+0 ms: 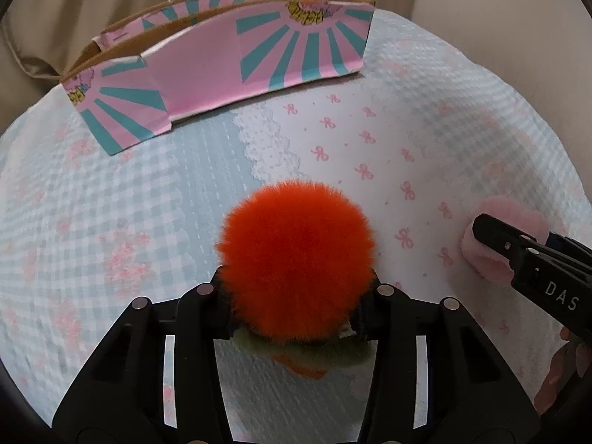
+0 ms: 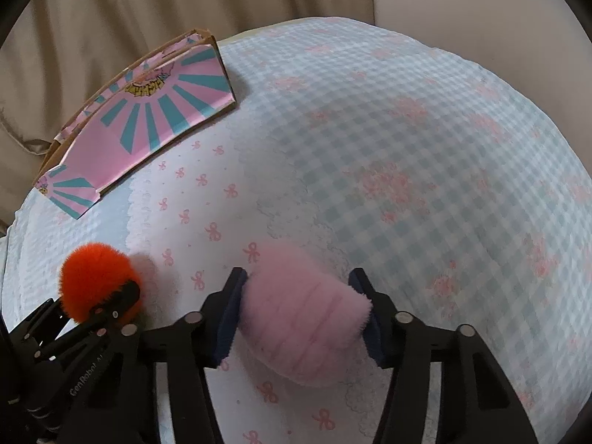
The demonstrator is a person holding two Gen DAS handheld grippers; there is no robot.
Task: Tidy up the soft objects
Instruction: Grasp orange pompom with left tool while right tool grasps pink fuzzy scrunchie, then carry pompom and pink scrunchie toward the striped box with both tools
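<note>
On the bedspread [image 2: 425, 155] with the blue gingham and little pink bows, both grippers are sitting low and side by side, each one dealing with its own fluffy thing. The left gripper [image 1: 296, 288] is squeezing a bright orange pom-pom [image 1: 296, 259], fingers pressed into its sides so the fur is bulging out above them. There's a bit of greenish fluff and an orange scrap poking out underneath it, can't really tell what that part is. From the right wrist view you can see the same orange pom-pom [image 2: 98, 283] off to the left with the left gripper's finger dug into it.

The right gripper [image 2: 299, 310] is straddling a pink plush piece [image 2: 303, 318], kind of ribbed and fuzzy. Its left finger pad is pressing against the plush, and the right pad is touching the fuzzy edge, so it's looking clamped on it, though not squashing it much. In the left wrist view the right gripper [image 1: 492, 240] is coming in from the right edge over that same pink plush piece [image 1: 503, 244].

Further back, near the far edge of the bed, a pink and teal cardboard box [image 1: 229, 74] is sitting open at the top, well apart from both fluffy items. Beige curtains [image 2: 111, 18] are hanging behind it.
</note>
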